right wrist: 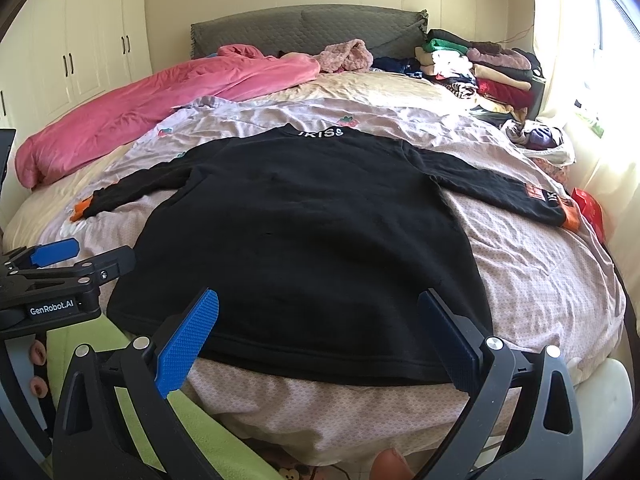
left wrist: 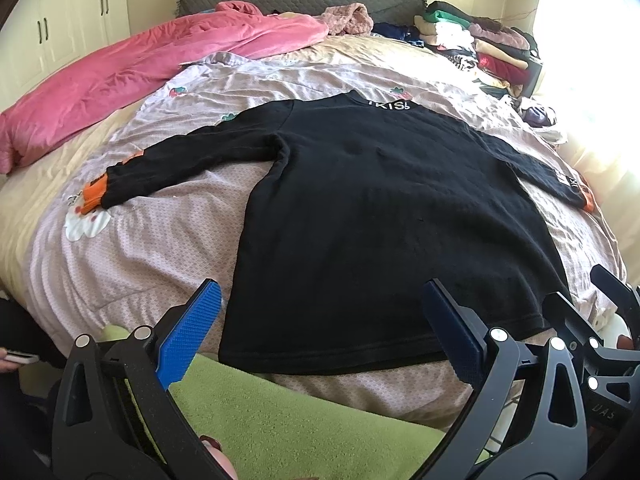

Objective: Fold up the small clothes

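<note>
I see the black shirt (left wrist: 380, 208) lying flat on the bed (left wrist: 132, 248), both sleeves spread out, I think so it is ready for folding. Its bottom edge sits at 6 o'clock, closest to me, and its collar at 12 o'clock shows white letters I read as "IKISS", though I am not sure. My left gripper (left wrist: 320, 332) hangs just over the bottom edge, fingers spread wide, holding nothing. My right gripper (right wrist: 318, 338) is the same, fingers wide apart. In the right view, the left gripper says "GenRobot.AI". A pile of clothes (right wrist: 480, 68) waits at 1 o'clock.
</note>
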The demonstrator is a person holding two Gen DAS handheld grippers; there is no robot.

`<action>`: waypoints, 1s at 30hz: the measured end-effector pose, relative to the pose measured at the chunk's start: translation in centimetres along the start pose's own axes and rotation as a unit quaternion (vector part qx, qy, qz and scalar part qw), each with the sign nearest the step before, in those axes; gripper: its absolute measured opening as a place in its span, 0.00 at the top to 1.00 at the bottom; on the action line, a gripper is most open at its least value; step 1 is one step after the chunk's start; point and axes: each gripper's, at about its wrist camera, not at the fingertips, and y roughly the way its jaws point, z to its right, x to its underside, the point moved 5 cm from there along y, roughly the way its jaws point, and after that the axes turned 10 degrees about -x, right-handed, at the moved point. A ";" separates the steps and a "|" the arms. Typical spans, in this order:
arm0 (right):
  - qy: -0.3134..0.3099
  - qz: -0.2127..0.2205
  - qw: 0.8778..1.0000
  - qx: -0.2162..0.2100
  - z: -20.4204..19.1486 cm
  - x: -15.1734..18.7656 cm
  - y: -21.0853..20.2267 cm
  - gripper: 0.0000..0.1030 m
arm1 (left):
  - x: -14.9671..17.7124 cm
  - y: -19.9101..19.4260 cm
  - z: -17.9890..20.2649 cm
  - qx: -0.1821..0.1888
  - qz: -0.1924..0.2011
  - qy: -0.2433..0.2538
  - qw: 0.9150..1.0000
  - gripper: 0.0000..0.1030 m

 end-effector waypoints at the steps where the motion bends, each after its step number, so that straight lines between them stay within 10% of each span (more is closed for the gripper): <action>1: -0.001 0.000 1.000 0.000 0.0 0.0 0.0 0.04 | 0.0 0.0 0.0 0.000 0.000 0.000 1.000 0.09; 30: 0.005 0.000 1.000 -0.003 -0.1 -0.2 -0.1 0.04 | 0.0 -0.2 0.4 0.003 0.002 0.010 1.000 0.09</action>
